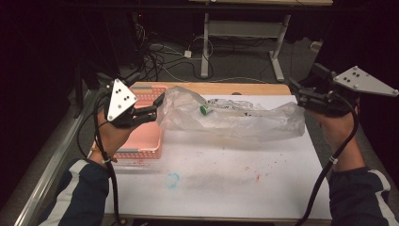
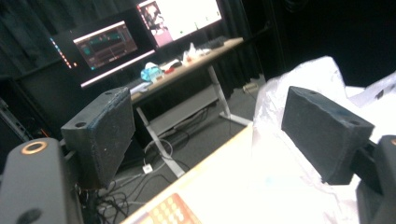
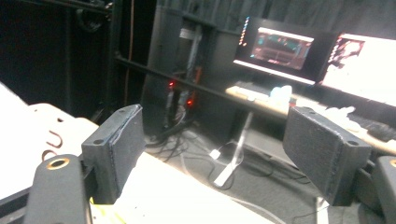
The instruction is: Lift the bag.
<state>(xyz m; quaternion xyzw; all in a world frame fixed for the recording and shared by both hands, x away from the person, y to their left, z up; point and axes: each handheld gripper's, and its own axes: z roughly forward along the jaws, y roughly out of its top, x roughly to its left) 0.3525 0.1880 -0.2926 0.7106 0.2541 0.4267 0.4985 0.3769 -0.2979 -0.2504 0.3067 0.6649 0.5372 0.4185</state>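
Table sheet: we see a white paper cover nearest us, marked with a blue smudge and red specks.
Left gripper: jaws spread wide, nothing pinched; in the left gripper view the clear plastic lies past and beside the pads, and we cannot tell whether it touches them.
Right gripper: jaws spread wide too, with open air between the pads in its own view; its tips sit just at the bag's right end.
Plastic bag: a clear, crumpled bag lying lengthwise across the middle of the table, between the two grippers (its left end bunched up near the left one).
Bag contents: a green cap on what looks like a clear bottle, lying flat; other contents are too blurred to name.
Pink basket: at the table's left edge, partly behind the left hand; contents hidden.
Writing: none we can read.
Far desk: two lit monitors, text too blurred.
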